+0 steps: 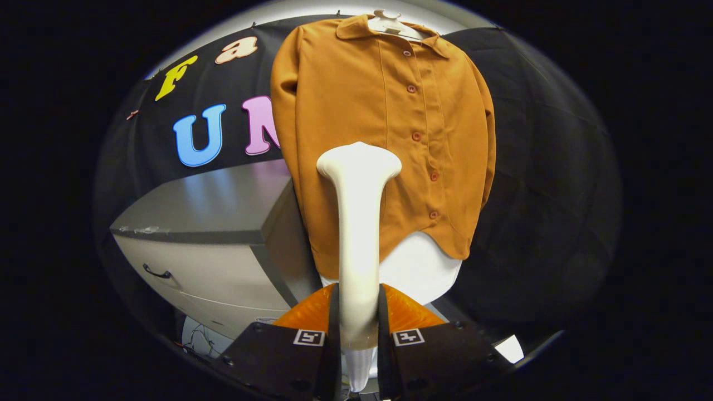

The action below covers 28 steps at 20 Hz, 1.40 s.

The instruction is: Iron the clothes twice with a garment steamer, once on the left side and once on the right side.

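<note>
1. The gripper (359,328) is clamped on the steamer (358,223): both fingers (333,317) press the sides of its white handle, which stands upright between them.
2. The steamer's flared head sits beyond the fingertips, over the shirt's (384,139) lower left-of-placket panel. Whether the head touches the cloth or is just short of it cannot be told.
3. The shirt, orange-brown and buttoned, hangs from a white hanger (388,23) straight ahead, facing the gripper, its hem over a white form (418,267).
4. Progress, as a judgement: the steamer is in hand and aimed at the shirt, so pickup is done. The head lies low on one side of the button line, which suits a pass on that half. Nothing shows how much of that pass is finished; the other side seems left to do.
5. Containers: a grey cabinet (223,234) stands beside the shirt, its drawer (184,278) closed by the look of it, contents hidden.
</note>
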Tool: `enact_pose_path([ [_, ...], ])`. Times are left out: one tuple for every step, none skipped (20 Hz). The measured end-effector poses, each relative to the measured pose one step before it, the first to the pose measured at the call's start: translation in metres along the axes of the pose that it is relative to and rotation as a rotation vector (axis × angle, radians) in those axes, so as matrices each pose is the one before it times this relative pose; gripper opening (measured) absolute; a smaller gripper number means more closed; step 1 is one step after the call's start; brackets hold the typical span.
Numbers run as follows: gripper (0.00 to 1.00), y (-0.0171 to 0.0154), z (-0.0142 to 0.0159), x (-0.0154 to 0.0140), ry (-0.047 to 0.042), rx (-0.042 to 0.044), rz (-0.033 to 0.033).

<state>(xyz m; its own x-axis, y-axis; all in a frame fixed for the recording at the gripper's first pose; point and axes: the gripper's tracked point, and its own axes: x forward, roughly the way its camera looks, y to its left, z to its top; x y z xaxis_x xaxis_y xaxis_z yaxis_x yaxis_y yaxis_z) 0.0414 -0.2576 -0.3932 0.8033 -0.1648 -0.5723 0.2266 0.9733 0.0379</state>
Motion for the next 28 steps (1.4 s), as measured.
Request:
enact_pose_path([
  [0.29,-0.00127,-0.01098,0.00108,0.02733,-0.00154,-0.00265],
  [0.29,-0.00135,-0.01218,0.00065,0.02721,-0.00082,-0.00285],
  [0.29,-0.00181,-0.01197,0.00067,0.02542,-0.00049,-0.00345],
  [0.29,-0.00364,-0.01102,0.00181,0.02781,0.00267,-0.00317],
  [0.29,-0.00165,-0.01345,0.00065,0.02983,0.00671,-0.00223],
  [0.29,-0.00043,-0.01057,0.00043,0.02754,0.0125,0.00235],
  [0.29,-0.00104,-0.01211,-0.00083,0.02635,0.01567,0.00294],
  [0.3,-0.00149,-0.00982,-0.00074,0.01995,0.00778,0.00311],
  [0.29,-0.0019,-0.01014,-0.00265,0.01329,-0.00315,0.00203],
  [0.29,-0.00136,-0.00804,-0.00319,0.00852,-0.00766,0.00568],
  [0.3,-0.00117,-0.0083,-0.00457,0.00271,-0.00314,0.00517],
  [0.29,-0.00065,-0.00494,-0.00536,-0.00346,0.00375,0.00619],
  [0.29,-0.00029,-0.00309,-0.00809,-0.00673,0.00262,0.00475],
  [0.29,0.00031,0.0006,-0.0087,-0.01353,-0.00309,0.00408],
  [0.29,0.00035,0.00247,-0.00946,-0.01818,-0.00923,0.00445],
  [0.29,0.00064,0.00577,-0.009,-0.02027,-0.00859,0.0057],
  [0.3,0.00076,0.00766,-0.01081,-0.02408,-0.00252,0.00676],
  [0.29,0.00115,0.01073,-0.01026,-0.02503,0.00096,0.005],
  [0.29,0.00063,0.01151,-0.00989,-0.02759,0.00047,0.00298],
  [0.29,-0.00049,0.01416,-0.00797,-0.03386,0.0005,-0.00042],
  [0.29,-0.00014,0.01433,-0.01008,-0.03662,-0.00603,-0.00222],
  [0.29,-0.00193,0.01661,-0.00868,-0.0404,-0.00761,-0.00334],
  [0.29,-0.00302,0.01737,-0.00818,-0.04056,-0.0056,-0.00091],
  [0.29,-0.00244,0.01802,-0.00588,-0.03843,0.0005,0.0002],
  [0.29,-0.00231,0.01852,-0.0044,-0.03879,-0.00051,0.00024],
  [0.29,-0.00323,0.01853,-0.00276,-0.03706,-0.00088,-0.00065],
  [0.29,-0.00339,0.01753,-0.00173,-0.03389,-0.00017,-0.00382],
  [0.29,-0.00438,0.01664,-0.00035,-0.03178,-0.00538,-0.00562],
])
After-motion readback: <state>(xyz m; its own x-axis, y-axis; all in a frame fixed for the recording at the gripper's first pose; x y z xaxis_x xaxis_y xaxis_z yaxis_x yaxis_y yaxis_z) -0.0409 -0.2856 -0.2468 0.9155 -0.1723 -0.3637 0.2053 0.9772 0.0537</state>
